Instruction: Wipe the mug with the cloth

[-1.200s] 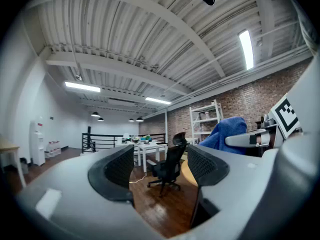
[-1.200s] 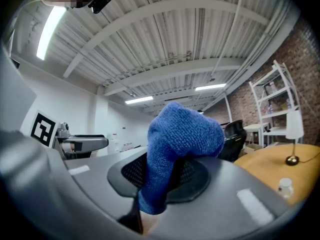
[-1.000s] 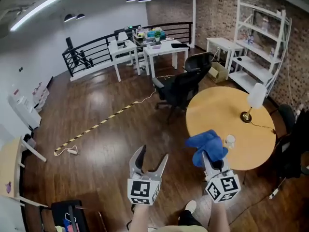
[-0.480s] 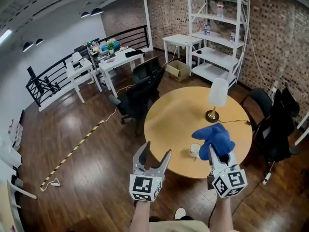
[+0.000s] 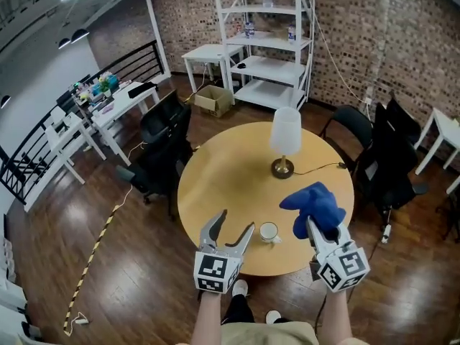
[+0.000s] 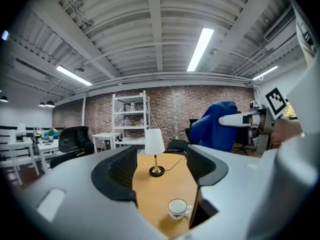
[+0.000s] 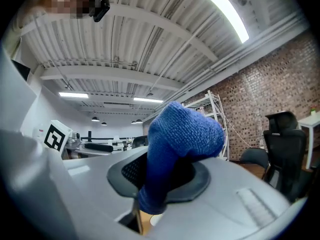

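Dark wooden flooring and a brick wall (image 5: pixel 359 20) surround a round, light wooden table (image 5: pixel 215 185), with white metal shelving (image 5: pixel 266 42) beyond it at 12 o'clock. The only markings that can be made out are the black-and-white square patterns on the left marker cube (image 5: pixel 215 273) and the right marker cube (image 5: pixel 339 268); a thin dark band rings the mug's rim, too small to read. The small white ceramic mug (image 5: pixel 269 231) stands upright on the table near its 6 o'clock edge, with a white-shaded brass table lamp (image 5: pixel 284 139) at about its 12 o'clock. The left gripper (image 5: pixel 236 221) hovers at the mug's 9 o'clock with its jaws spread wide and nothing held; through its own view the mug (image 6: pixel 177 208) sits low in the gap, untouched. The right gripper (image 5: pixel 318 227), at the mug's 3 o'clock, is clamped on a bunched blue microfibre cloth (image 5: pixel 313 205), which bulges up above its jaws (image 7: pixel 182 134) and hangs clear of the mug.
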Motion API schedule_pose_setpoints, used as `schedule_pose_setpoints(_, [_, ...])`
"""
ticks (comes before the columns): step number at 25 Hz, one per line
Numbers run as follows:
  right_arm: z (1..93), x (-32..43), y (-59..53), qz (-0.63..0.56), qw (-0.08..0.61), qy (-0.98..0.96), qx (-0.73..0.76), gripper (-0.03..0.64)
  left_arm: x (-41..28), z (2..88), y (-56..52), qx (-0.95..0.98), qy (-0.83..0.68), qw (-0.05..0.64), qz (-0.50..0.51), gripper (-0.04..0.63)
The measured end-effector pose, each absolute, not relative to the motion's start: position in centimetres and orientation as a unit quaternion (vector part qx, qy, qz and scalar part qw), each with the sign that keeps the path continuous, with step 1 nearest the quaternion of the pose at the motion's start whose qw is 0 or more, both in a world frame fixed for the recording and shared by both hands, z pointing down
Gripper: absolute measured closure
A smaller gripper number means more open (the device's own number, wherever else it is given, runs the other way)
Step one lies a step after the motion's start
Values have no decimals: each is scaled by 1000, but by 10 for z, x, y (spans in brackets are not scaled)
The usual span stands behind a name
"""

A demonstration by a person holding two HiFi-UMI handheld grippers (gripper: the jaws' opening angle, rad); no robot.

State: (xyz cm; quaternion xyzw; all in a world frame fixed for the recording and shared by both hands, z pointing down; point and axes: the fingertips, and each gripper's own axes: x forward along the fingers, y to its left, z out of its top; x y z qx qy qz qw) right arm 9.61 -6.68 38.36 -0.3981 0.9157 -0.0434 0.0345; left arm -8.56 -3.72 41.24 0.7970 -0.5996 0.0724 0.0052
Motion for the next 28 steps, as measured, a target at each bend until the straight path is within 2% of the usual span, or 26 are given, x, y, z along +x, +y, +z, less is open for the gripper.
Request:
schedule_pose_setpoints(4, [387,81,-98,-41,26,902,-430,534,-88,454,-87,842,-527,35,114,287])
schedule_pose_setpoints(7, [398,68,-113,-32,10,894,-447,534,-83,497,-113,873,-461,83,138,287])
schedule_pose_setpoints(13, [491,70,-131,-72,-118,869,-474,534,-76,605,-130,871,-383,267,155,272])
schedule_pose_setpoints(22, [593,76,-160,-124,-233,878,-400,532,-42,716,-123,758,-363,523,140,286])
schedule_pose_setpoints(28, [643,63,-199,-184,-287,895,-289,532,-29,749,-120,685,-435,575,104,296])
